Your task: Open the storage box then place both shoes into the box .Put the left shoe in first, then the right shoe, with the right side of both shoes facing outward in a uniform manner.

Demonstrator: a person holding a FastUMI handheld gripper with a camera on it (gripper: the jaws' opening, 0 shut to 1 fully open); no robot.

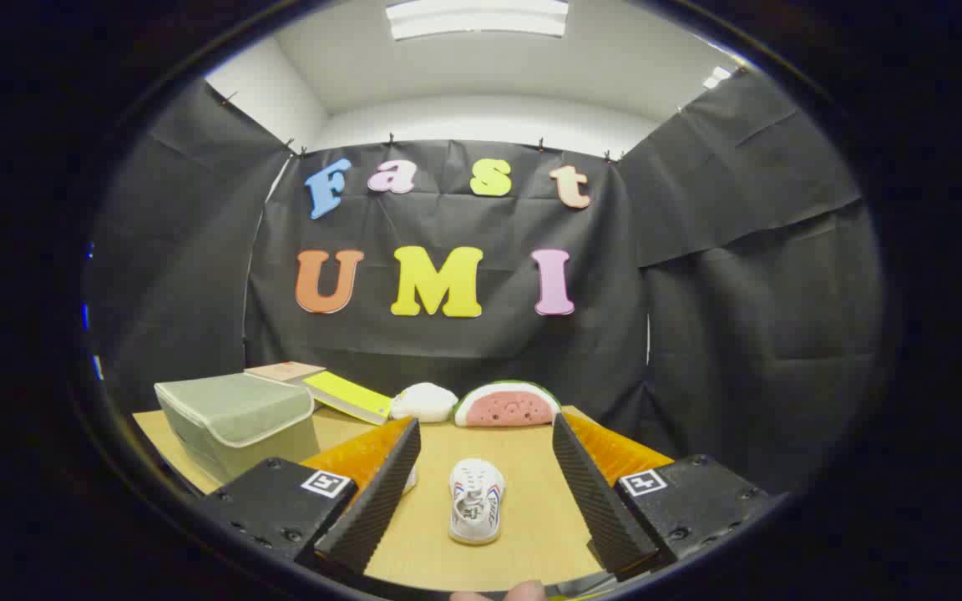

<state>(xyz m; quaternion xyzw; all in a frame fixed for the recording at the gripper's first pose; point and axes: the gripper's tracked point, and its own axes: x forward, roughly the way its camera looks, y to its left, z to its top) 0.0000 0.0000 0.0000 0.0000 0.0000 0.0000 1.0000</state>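
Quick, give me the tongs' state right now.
Tongs: open, holding nothing; a white shoe lies on the table between the fingers.

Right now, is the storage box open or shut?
Shut: the storage box has its lid lying flat on top. The open jaws of the gripper hold nothing.

Black cloth walls, wooden table, white ceiling's strip light
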